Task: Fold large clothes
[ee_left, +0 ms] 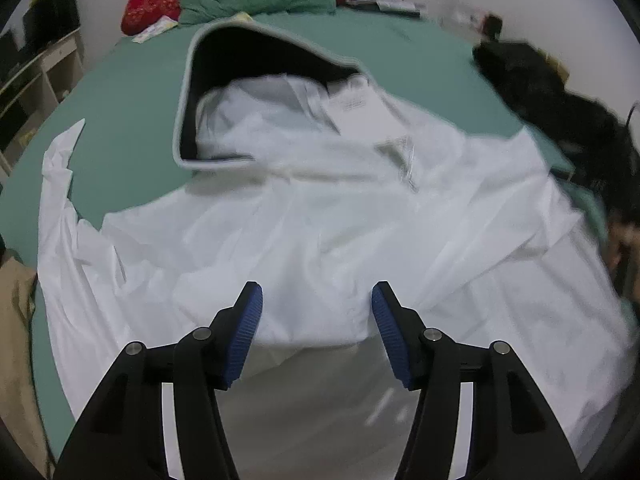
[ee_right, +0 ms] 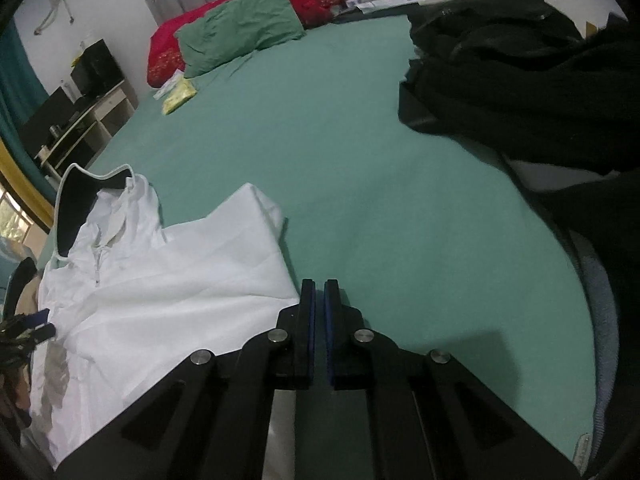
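A large white hooded jacket (ee_left: 304,216) lies spread on the green bed sheet (ee_left: 132,92), its dark-lined hood (ee_left: 248,72) toward the pillows. My left gripper (ee_left: 317,300) is open, its blue pads just above the jacket's near hem, holding nothing. In the right wrist view the jacket (ee_right: 160,296) lies to the left. My right gripper (ee_right: 319,292) is shut with its pads together over the bare sheet, beside the jacket's right edge; I cannot tell whether it pinches any fabric. The left gripper (ee_right: 24,328) shows at the far left edge.
A green pillow (ee_right: 244,28) and red pillows (ee_right: 168,48) lie at the bed's head. A heap of black clothes (ee_right: 520,80) lies on the right side of the bed. A yellow packet (ee_right: 178,96) lies near the pillows. Shelving (ee_right: 80,120) stands left of the bed.
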